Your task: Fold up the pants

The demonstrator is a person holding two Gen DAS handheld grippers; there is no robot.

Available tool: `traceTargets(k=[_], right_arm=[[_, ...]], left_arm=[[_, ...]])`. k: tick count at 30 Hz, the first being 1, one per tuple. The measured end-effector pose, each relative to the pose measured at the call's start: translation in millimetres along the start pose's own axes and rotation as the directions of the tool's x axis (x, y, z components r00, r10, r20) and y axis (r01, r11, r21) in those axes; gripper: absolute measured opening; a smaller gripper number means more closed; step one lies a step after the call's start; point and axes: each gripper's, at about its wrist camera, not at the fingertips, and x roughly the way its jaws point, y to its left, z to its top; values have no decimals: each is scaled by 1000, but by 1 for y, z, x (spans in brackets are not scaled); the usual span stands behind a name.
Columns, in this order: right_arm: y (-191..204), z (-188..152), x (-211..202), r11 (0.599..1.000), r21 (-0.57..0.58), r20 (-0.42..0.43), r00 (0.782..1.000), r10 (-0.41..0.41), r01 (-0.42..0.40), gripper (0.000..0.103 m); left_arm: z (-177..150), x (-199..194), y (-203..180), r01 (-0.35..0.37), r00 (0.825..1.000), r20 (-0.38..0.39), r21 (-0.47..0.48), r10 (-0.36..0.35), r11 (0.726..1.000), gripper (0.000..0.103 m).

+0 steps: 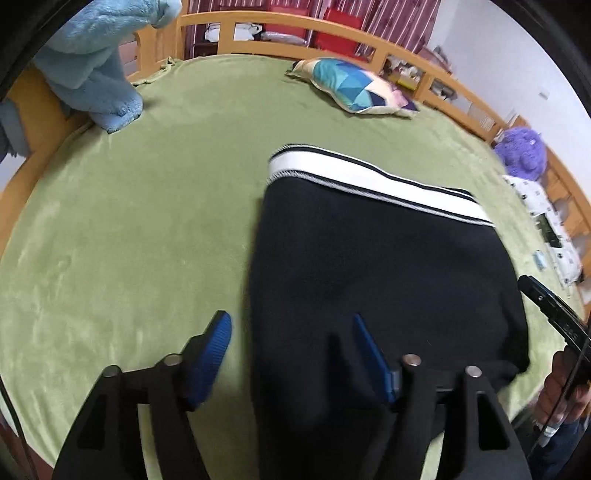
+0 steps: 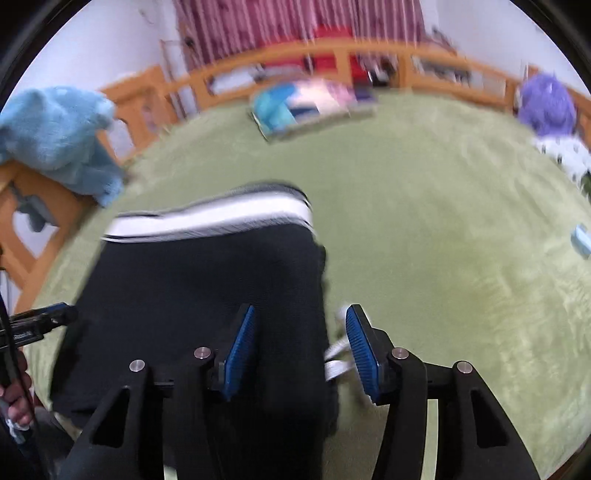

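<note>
Black pants (image 1: 388, 273) with a white waistband (image 1: 369, 181) lie folded on the green bed. My left gripper (image 1: 291, 325) is open, its jaws either side of the pants' near left edge. In the right wrist view the pants (image 2: 207, 280) lie left of centre, waistband (image 2: 207, 218) at the far end. My right gripper (image 2: 299, 321) is open, jaws either side of the pants' near right edge, with a white drawstring (image 2: 338, 356) by its right finger. The view is motion-blurred.
The green blanket (image 1: 147, 221) covers a bed with a wooden rail (image 1: 295, 27). A blue plush toy (image 1: 92, 66) sits at the far left, a patterned pillow (image 1: 354, 86) at the back, a purple plush (image 1: 522, 151) and a white printed cloth (image 1: 546, 218) at the right.
</note>
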Motion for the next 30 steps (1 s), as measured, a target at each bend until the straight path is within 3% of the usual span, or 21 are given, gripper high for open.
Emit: traceTargets(k=[2, 5, 7, 9, 12, 16, 19, 25, 27, 30], right_arm=[[12, -16, -22, 997, -26, 31, 997, 74, -73, 52], [26, -44, -22, 992, -79, -26, 995, 96, -98, 52], [30, -64, -10, 992, -117, -66, 997, 45, -53, 52], [36, -79, -3, 987, -159, -77, 997, -30, 17, 52], [47, -85, -5, 966, -249, -68, 994, -83, 64, 52], [34, -73, -21, 986, -166, -92, 996, 3, -18, 52], [22, -59, -32, 993, -76, -63, 994, 84, -89, 52], [8, -58, -23, 998, -5, -58, 997, 57, -57, 53], [0, -60, -22, 998, 32, -51, 997, 55, -54, 57], [-7, -61, -16, 996, 55, -72, 995, 69, -66, 58]], left_arm=[[-18, -2, -3, -6, 1000, -21, 14, 6, 1000, 67], [-46, 5, -6, 8, 998, -55, 0, -8, 1000, 67], [-67, 12, -5, -19, 998, -67, 1, 19, 1000, 72], [-75, 19, 2, 24, 993, -118, -40, -29, 999, 73], [-71, 10, 8, 38, 992, -116, -57, -44, 998, 72], [-60, -20, 2, 11, 1000, -24, 7, -11, 1000, 70], [-55, -30, -2, 37, 999, -30, 46, -35, 998, 70], [-88, -29, -7, 37, 995, -96, 118, -26, 992, 71], [-101, -30, -10, 4, 996, -93, 143, 9, 990, 72], [-105, -18, -9, -33, 996, -83, 101, 42, 994, 72]])
